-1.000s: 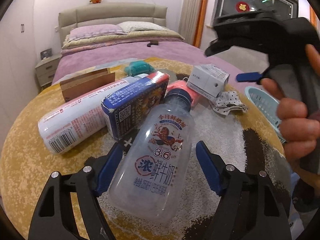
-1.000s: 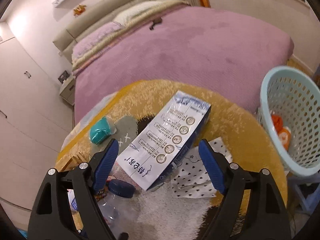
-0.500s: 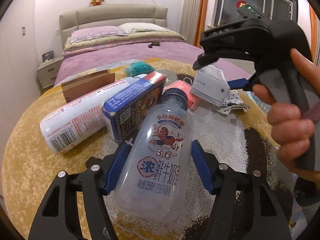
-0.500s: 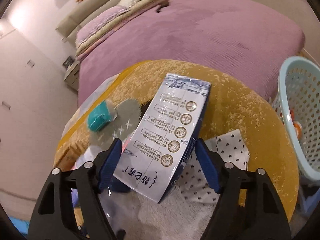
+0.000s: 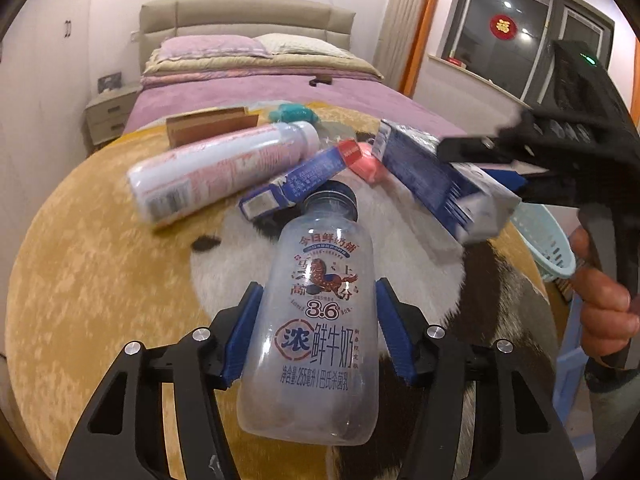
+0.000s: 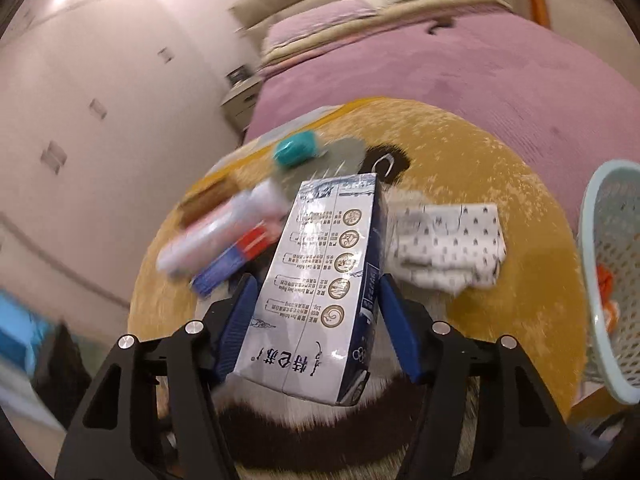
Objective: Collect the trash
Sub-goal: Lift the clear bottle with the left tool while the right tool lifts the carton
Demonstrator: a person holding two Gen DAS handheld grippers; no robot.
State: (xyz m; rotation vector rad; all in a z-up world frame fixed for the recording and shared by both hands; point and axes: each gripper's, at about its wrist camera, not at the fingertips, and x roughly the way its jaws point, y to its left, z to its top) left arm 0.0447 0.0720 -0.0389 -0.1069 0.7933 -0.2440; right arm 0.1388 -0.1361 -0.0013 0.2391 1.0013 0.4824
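Gripping now: both tongs were closing at once, each with a piece of trash between its blue pads, over a round yellow rug with a white and dark animal pattern.
Pink-labelled bottle: lay on its side at the left of the rug, untouched; a rounded plastic body, likely light and inclined to roll.
Blue carton with red end: lay flat just beside the clear bottle's cap; stiff card, easily crushed.
Left tongs: about half open and closing on the milk bottle, the pads against its lower body at both sides.
Milk bottle handling: clear, thin-walled and seemingly empty, so light, smooth and slippery, likely to dent under a hard squeeze; the straight lower body, where the pads sat, looked the surest hold, not the tapering shoulder near the dark cap.
Right tongs: also about half open and closing, pads touching the long sides of the white and navy carton, which looked raised off the rug.
Carton handling: light, stiff along its edges, glossy film over it; flat sides suit the pads, though an empty box may buckle.
Patterned white cloth: crumpled on the rug right of the carton; soft, best pinched at a fold.
Pale blue basket: at the far right, beside the rug, some orange trash already inside.
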